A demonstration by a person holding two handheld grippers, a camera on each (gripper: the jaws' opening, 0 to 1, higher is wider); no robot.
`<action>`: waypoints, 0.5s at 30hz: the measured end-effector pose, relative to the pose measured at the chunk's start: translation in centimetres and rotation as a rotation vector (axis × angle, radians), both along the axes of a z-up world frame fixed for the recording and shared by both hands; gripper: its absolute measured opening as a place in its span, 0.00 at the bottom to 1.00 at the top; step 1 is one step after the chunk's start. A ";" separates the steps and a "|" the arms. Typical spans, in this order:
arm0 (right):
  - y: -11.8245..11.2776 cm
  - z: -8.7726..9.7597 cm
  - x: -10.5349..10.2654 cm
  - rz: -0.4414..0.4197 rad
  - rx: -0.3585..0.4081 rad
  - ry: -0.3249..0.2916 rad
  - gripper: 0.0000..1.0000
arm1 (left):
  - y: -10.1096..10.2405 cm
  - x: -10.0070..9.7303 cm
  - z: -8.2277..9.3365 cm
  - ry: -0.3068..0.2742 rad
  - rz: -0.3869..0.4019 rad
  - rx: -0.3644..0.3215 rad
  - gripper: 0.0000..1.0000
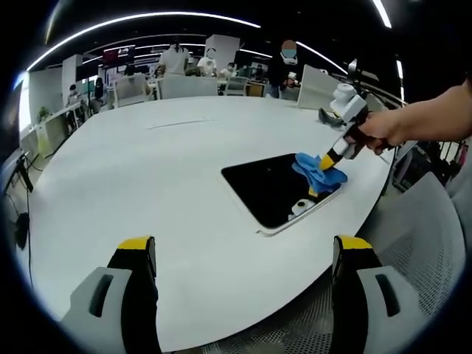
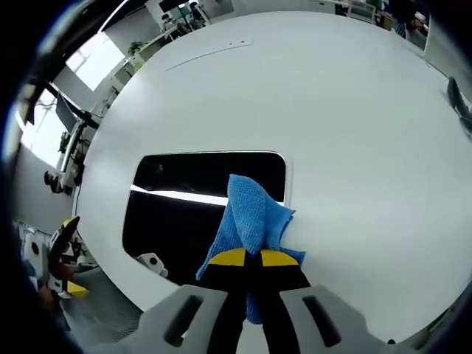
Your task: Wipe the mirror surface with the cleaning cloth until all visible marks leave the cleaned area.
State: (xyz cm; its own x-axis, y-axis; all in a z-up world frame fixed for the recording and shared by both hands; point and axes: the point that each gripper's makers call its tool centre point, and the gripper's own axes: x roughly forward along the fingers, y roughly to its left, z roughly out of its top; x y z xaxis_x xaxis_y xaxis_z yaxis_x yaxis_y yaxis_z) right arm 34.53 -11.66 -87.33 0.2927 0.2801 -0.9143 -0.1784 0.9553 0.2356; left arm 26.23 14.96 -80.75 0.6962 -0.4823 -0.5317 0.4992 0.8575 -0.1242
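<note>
Your right gripper [image 2: 246,258] has its jaws pinched on the blue cloth [image 2: 253,212], pressed on the mirror [image 2: 184,199] near the table [image 1: 147,192] edge, mid-wipe, while your left gripper [image 1: 243,254] hangs wide and empty; next, sweep toward the unwiped glass.

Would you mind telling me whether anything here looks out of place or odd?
Nothing stands out. The mirror lies flat on the white table, and the right hand-held gripper presses the blue cloth on its surface.
</note>
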 end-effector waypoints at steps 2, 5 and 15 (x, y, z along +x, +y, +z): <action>0.0 0.0 0.0 -0.003 0.003 0.001 0.00 | 0.1 0.0 0.0 0.000 0.007 -0.005 0.99; 0.0 -0.1 0.1 0.005 -0.001 -0.004 0.00 | 0.0 0.0 0.1 -0.001 0.005 -0.003 0.99; 0.0 0.1 0.0 -0.020 -0.002 -0.016 0.00 | 0.0 -0.1 -0.1 0.003 -0.004 0.004 0.99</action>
State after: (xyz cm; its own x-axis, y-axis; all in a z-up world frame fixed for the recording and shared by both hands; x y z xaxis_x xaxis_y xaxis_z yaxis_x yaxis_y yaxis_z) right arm 34.50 -11.65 -87.26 0.3129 0.2723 -0.9099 -0.1630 0.9592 0.2310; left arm 26.17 14.91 -80.82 0.6929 -0.4827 -0.5356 0.5024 0.8560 -0.1216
